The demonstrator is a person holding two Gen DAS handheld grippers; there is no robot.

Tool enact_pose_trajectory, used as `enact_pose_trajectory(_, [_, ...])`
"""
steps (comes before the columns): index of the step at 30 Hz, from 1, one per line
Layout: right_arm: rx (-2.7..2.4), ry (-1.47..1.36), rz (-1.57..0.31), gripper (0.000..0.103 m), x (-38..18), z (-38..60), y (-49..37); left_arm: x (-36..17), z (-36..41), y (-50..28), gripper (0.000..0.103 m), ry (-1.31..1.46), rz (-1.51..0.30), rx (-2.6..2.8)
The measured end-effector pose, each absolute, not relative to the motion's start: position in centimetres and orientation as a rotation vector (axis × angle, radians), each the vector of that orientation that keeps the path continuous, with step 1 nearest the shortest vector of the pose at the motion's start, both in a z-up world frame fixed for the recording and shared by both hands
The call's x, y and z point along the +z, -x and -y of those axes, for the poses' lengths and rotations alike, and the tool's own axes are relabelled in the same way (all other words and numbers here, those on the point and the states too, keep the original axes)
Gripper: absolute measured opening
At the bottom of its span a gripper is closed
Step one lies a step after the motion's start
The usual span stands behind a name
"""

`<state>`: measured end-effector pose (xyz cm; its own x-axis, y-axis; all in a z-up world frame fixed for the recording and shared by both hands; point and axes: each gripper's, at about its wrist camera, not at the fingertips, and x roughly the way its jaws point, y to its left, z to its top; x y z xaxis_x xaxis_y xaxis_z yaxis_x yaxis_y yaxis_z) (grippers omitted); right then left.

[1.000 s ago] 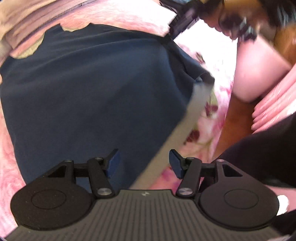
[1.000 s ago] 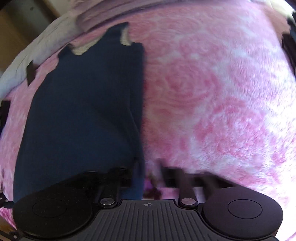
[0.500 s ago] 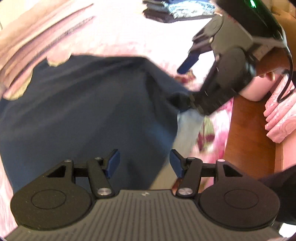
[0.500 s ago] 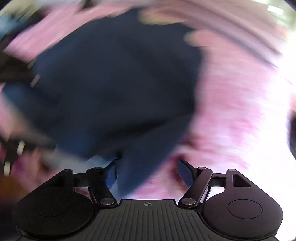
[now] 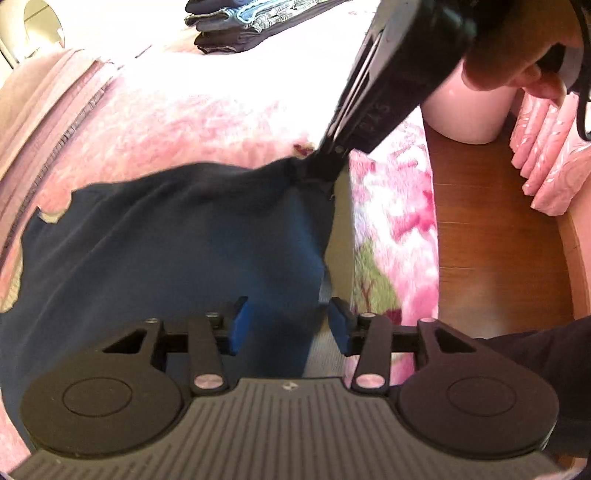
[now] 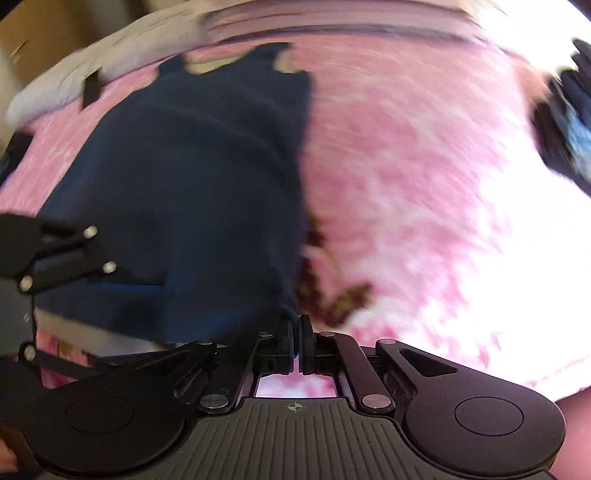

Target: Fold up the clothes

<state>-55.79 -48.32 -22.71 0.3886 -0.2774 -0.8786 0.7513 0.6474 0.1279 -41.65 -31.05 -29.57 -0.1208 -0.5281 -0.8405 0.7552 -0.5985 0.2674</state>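
Listed by size, largest first:

Pink blanket [image 5: 207, 107]: fluffy, rose-patterned, covers the bed; floral sheet edge [image 5: 391, 229] hangs at the near side above a wooden floor [image 5: 487, 236].

Navy garment [image 5: 166, 236]: sleeveless, lies spread flat on the blanket, neck and armholes toward the far side, hem toward the bed edge. In the right wrist view it fills the left half [image 6: 192, 177], pink blanket to its right.

Right gripper [image 6: 297, 338]: fingers closed together on the garment's near right hem corner, cloth pinched between the pads. In the left wrist view the same corner is drawn up slightly into a peak at the tool's tip [image 5: 325, 162].

Left gripper [image 5: 288, 325]: blue-padded fingers spread apart, holding nothing, poised just over the hem's other end near the bed edge.

Stack of folded clothes [image 5: 236, 26]: dark and blue pieces, on the blanket's far side, well apart from the garment.

Pale pink tub [image 5: 469, 110]: on the floor beside the bed.
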Motion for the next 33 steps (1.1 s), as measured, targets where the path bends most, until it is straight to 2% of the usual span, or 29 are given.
enact_pose_trajectory(8, [-0.836,-0.778,-0.990,0.000,-23.4,52.0,63.1,-30.2,32.8,44.3,0.046,-1.275,-0.272,-1.880])
enact_pose_trajectory(12, [-0.772,-0.749,-0.958,0.000,-22.0,52.4,62.7,-30.5,33.5,45.1,0.045,-1.268,-0.289,-1.883])
enact_pose_trajectory(14, [-0.745,-0.744,-0.927,0.000,-21.5,52.5,61.3,-29.9,33.9,45.0,0.045,-1.200,-0.376,-1.891])
enact_pose_trajectory(16, [-0.718,-0.738,-0.896,0.002,-21.0,52.7,59.8,-29.1,34.8,44.2,0.053,-1.076,-0.541,-1.890])
enact_pose_trajectory(17, [-0.712,-0.745,-0.880,0.006,-21.1,53.1,59.1,-28.7,35.2,43.8,0.053,-1.013,-0.616,-1.882])
enact_pose_trajectory(18, [-0.706,-0.752,-0.868,0.020,-21.1,53.7,58.5,-28.3,35.6,43.3,0.053,-0.949,-0.689,-1.871])
enact_pose_trajectory(19, [-0.694,-0.751,-0.861,0.045,-21.0,54.2,58.0,-27.9,36.0,42.9,0.053,-0.890,-0.754,-1.857])
enact_pose_trajectory(20, [-0.682,-0.749,-0.855,0.053,-20.8,54.7,57.5,-27.8,36.3,42.5,0.053,-0.853,-0.785,-1.833])
enact_pose_trajectory(26, [-0.566,-0.665,-0.875,0.054,-19.0,58.9,53.4,-27.6,37.6,40.6,0.052,-0.775,-0.914,-1.665])
enact_pose_trajectory(33, [-0.467,-0.582,-0.949,0.054,-20.8,65.5,45.4,-29.1,38.4,39.1,0.042,-0.750,-1.007,-1.559])
